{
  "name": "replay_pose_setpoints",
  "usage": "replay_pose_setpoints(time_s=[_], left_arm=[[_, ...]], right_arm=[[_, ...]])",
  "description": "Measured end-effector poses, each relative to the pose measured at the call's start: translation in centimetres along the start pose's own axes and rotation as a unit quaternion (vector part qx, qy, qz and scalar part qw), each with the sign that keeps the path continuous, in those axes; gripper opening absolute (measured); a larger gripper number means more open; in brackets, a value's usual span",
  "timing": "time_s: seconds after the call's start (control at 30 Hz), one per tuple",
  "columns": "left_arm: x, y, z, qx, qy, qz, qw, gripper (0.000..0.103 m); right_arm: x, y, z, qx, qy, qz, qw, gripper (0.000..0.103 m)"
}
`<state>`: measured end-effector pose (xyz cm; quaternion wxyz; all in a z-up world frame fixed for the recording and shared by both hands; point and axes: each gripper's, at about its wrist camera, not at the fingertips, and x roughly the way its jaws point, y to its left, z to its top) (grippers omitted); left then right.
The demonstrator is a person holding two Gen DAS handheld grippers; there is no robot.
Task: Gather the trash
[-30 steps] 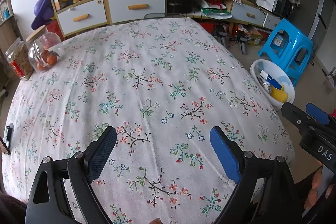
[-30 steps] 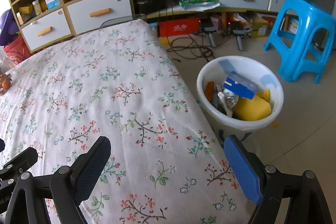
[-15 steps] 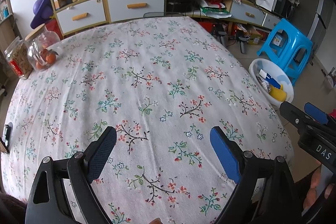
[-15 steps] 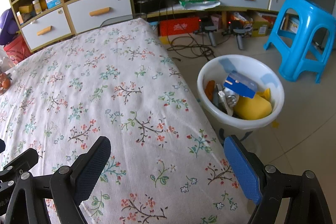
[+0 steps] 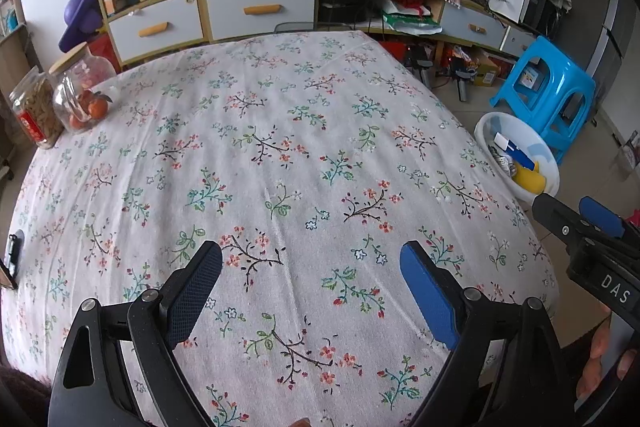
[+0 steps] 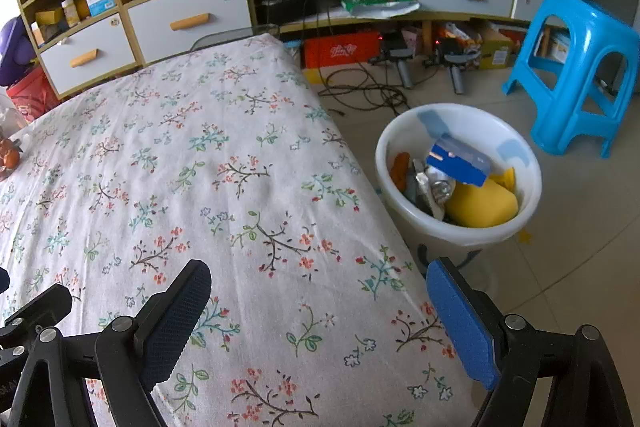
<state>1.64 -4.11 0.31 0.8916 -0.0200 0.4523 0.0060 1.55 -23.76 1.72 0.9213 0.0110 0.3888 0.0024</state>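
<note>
A: Item 1, trash (image 6: 456, 183): in the white bin (image 6: 532, 187) on the floor, off the table's (image 5: 280, 147) right edge. Looks light, crumply; yellow piece soft. Pinch at an edge.

B: Left gripper (image 5: 310, 287), right gripper (image 6: 320, 311): both released, empty. Only the left view shows 2 jars (image 5: 60, 99), far-left corner.

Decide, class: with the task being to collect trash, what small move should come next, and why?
Probably none beyond drawing both hands back. The floral tablecloth shows no loose trash, only jars at its far corner; the white bin on the floor already holds wrappers, and the left gripper and right gripper hang open and empty.
</note>
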Motion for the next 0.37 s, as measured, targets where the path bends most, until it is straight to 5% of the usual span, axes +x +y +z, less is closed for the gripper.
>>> replay_pose_setpoints(time_s=[0.37], left_arm=[[0.31, 0.67, 0.15, -0.006, 0.009, 0.008, 0.9999, 0.092]], right_arm=[[0.37, 0.33, 0.15, -0.001, 0.002, 0.0, 1.0, 0.091]])
